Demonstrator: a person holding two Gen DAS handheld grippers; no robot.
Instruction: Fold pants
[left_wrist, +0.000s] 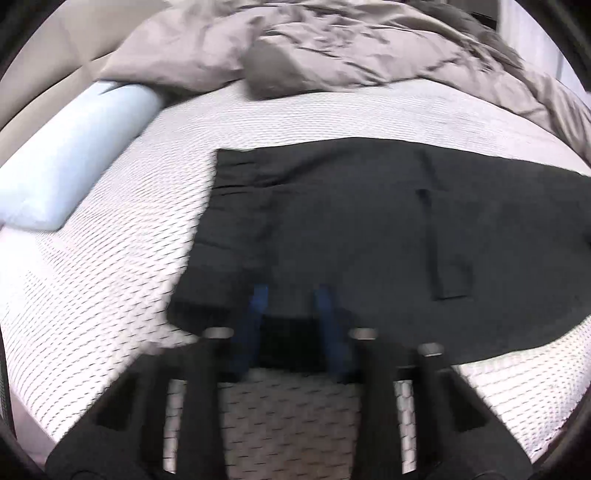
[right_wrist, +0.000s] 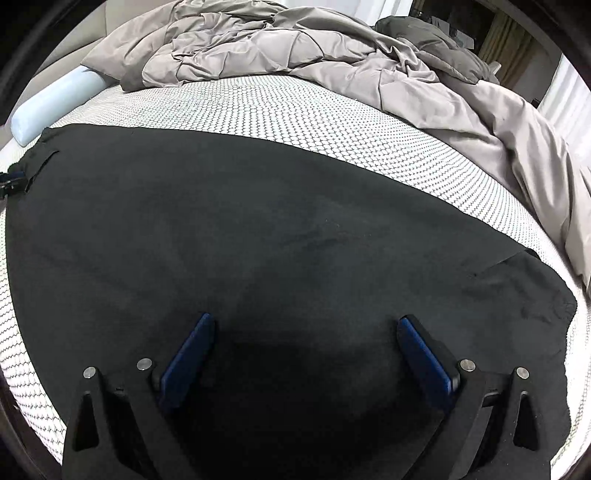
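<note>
The black pants (right_wrist: 258, 236) lie spread flat on the white dotted mattress (right_wrist: 332, 122), covering most of its near part. Their waistband end lies to the left, near a pale blue pillow (right_wrist: 48, 107) at the left edge of the bed. A rumpled grey blanket (right_wrist: 295, 48) is heaped along the far side and runs down the right.

The left gripper (left_wrist: 291, 295) is over the near edge of the pants by the waistband corner. Its blue fingers (left_wrist: 258, 302) stand narrow, with dark cloth between them, but the view is blurred and I cannot tell whether they pinch the cloth.

The right gripper (right_wrist: 304, 325) hangs over the middle of the pants near their near edge. Its blue pads (right_wrist: 195, 339) stand wide apart, holding nothing.

No box, basket or drawer shows.
</note>
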